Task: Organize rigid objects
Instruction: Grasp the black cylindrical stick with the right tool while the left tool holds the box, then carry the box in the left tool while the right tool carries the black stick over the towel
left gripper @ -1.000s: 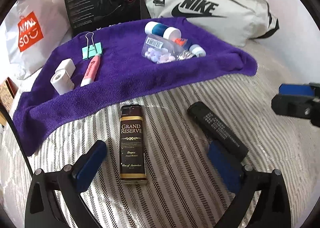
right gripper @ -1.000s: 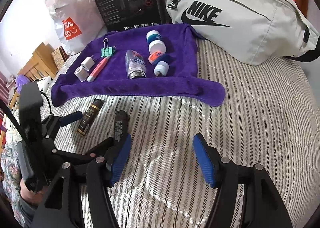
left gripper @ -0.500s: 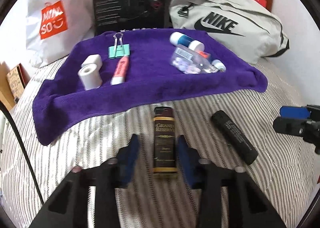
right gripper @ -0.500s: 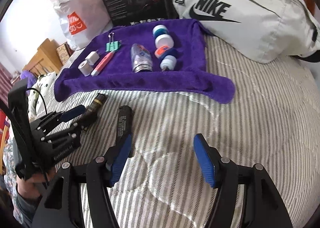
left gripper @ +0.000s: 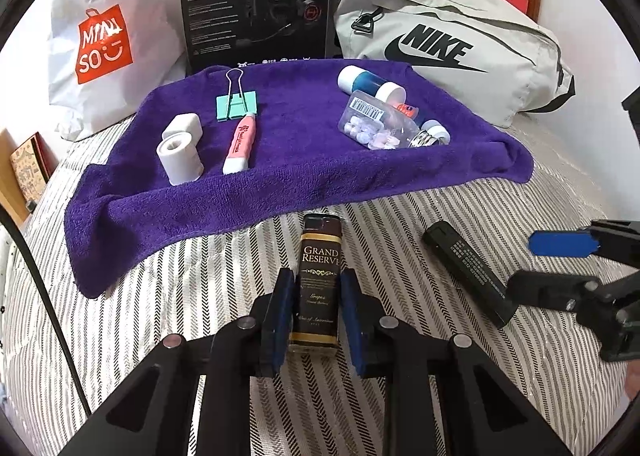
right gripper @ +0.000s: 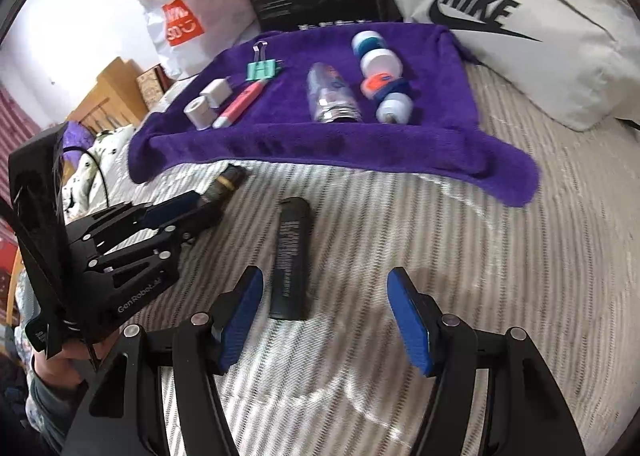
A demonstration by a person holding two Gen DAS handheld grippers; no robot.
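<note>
On the striped bedding just short of the towel (left gripper: 280, 159) lies the bottle (left gripper: 320, 280), and the left gripper (left gripper: 316, 292) has its pads tight against both sides of it. This looks like the grasp step. The right gripper (right gripper: 324, 320) hangs spread wide, empty, near the black bar (right gripper: 290, 260). Next, lift the bottle and set it on the towel's bare middle.

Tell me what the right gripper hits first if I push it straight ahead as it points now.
Bare striped bedspread first; the black bar lies left of centre, by the left finger. Further on, probably the purple towel's folded front edge, though depth is unclear.
</note>
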